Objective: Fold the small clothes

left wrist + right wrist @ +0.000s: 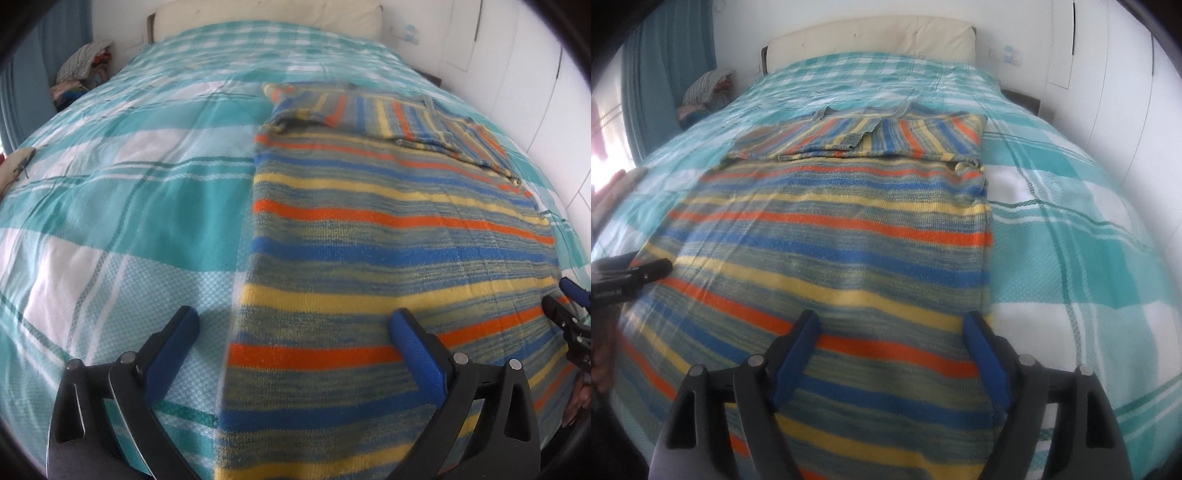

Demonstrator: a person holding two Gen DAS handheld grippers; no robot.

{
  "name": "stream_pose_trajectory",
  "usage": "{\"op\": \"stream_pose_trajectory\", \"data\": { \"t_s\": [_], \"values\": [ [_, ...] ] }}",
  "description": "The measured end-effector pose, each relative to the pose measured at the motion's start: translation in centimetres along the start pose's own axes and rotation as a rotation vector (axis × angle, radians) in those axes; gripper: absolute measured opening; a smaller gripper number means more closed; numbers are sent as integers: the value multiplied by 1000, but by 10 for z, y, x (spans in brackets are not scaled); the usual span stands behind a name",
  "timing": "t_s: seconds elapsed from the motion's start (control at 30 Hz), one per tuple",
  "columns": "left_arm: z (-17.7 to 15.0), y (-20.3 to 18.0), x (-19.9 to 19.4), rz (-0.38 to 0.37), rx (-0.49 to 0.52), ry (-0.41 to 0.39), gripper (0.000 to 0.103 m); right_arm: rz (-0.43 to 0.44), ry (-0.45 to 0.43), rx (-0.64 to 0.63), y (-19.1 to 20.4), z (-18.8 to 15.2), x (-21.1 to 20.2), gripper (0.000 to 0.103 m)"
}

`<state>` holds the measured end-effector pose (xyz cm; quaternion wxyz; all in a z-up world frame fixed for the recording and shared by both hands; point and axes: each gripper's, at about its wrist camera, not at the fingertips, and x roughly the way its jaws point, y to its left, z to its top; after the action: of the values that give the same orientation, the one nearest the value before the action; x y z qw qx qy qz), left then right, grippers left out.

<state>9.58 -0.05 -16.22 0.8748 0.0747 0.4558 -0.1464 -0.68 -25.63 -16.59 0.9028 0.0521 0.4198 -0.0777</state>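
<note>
Bedroom, white-walled; bed covered by a teal-and-white checked woven bedspread (122, 206), which serves as landmark for all entries below.

Nearest, at the foot end of the bedspread: left gripper (295, 328), black frame with blue pads, jaws standing wide apart and empty. Its left pad hangs over bare bedspread, its right pad over the garment, so that the garment's left edge lies between them. Whether the pads touch the cloth cannot be told.

Beside it: right gripper (888, 325), same make, jaws parted somewhat less wide, nothing clamped. Both pads sit over the garment near its right edge. In the left wrist view only its tips show, cut off at the frame border.

Task item: knitted sweater with horizontal stripes of blue, orange, yellow and grey-green (827, 236), lying flat along the middle of the bedspread. Its sleeves (871, 136) are folded across the far upper part. The near hem is cut off by the frame and blurred.

Further, at the head of the bedspread: cream padded headboard (871, 40).

Far left of the bedspread: heap of mixed clothes (705, 88), contents too small to identify, beside a teal curtain (665, 66).

Left frame edge, right wrist view: a person's fingers (602, 362), partly hidden.
</note>
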Motion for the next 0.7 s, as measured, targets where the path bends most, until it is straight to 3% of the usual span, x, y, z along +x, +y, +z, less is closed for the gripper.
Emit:
{"op": "stream_pose_trajectory", "data": {
  "t_s": [0.27,0.7],
  "values": [
    [-1,-3,3,19,16,-13,103,-53,-12,-32,8,-3,1,84],
    [-2,-3,3,23,17,-20,103,-62,-14,-38,9,-4,1,85]
  ]
}}
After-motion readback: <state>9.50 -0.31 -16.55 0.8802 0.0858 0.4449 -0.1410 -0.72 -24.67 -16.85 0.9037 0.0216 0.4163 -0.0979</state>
